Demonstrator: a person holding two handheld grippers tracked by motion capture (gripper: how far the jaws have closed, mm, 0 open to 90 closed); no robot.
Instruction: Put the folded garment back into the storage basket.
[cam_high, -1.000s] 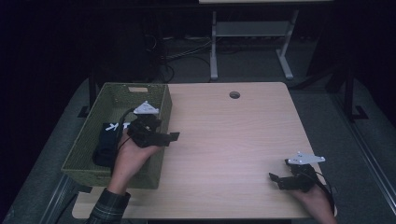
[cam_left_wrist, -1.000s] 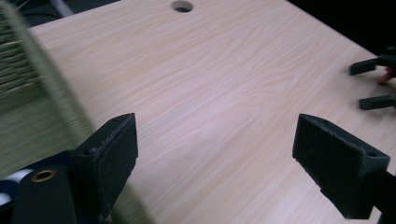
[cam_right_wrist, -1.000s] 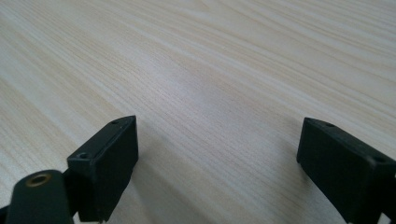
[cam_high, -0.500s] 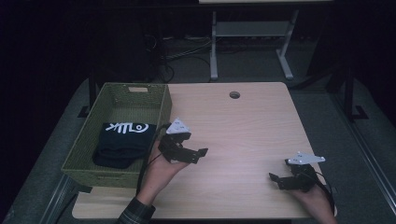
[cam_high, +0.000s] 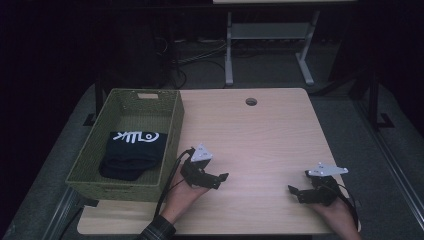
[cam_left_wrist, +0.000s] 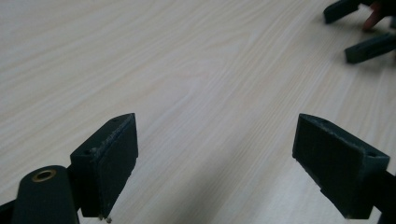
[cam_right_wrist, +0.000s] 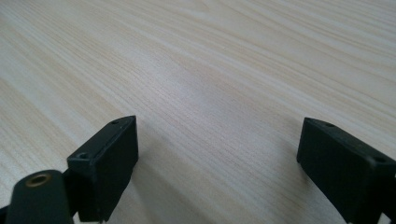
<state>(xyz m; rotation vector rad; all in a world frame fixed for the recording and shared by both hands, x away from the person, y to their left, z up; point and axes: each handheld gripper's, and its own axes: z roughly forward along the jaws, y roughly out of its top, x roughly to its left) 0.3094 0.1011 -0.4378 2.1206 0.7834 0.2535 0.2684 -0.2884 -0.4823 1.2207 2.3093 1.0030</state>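
From the high view, a pale wood-grain table (cam_high: 260, 145) with a round cable hole (cam_high: 251, 101) near its far edge carries a green woven basket (cam_high: 172, 131) at its left, rectangular and ribbed, with a slot handle in its far wall. Inside the basket lies a folded black garment (cam_high: 131, 154), soft and rounded at the folds, with white lettering on top. Just beside the basket's near right corner the left gripper (cam_high: 220, 179) rests low over bare table, jaws apart and holding nothing, a cable looping back from it along the basket wall. The right gripper (cam_high: 295, 192) sits well apart at the table's near right, jaws apart too, nothing between them. Beyond the table stand a grey metal frame (cam_high: 265, 37) and tangled cords on a dark floor. In the left gripper view, blocky matte black pads (cam_left_wrist: 112, 163) flank smooth grain, with the right gripper (cam_left_wrist: 359, 30) far off. In the right gripper view, wide-set pads (cam_right_wrist: 107, 163) frame bare wood.
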